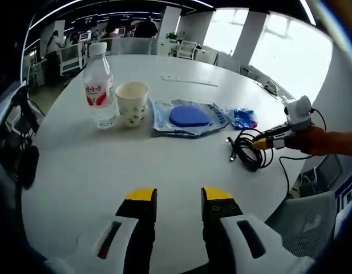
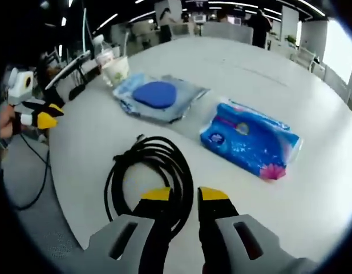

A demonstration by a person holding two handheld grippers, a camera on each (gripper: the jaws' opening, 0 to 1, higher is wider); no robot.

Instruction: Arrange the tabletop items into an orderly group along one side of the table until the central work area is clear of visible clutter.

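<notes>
While the bottle (image 1: 100, 85) and cup (image 1: 132, 103) crowd the worktop (image 1: 96, 165) at eleven o'clock, the right tool (image 2: 185, 195) hovers over the black cable (image 2: 150, 171), jaws apart.

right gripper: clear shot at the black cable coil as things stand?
Probably yes. The right gripper is open, its jaws right at the near edge of the black cable coil on the white table, with nothing between them; the blue tissue pack lies apart.

Views face across the table (image 1: 181, 165) from opposite edges, sharing its centre

The blue pack (image 1: 242, 118) lies partly hidden behind the wipes packet (image 1: 189, 117); the bottle's (image 2: 102, 52) label is too blurred to read.
</notes>
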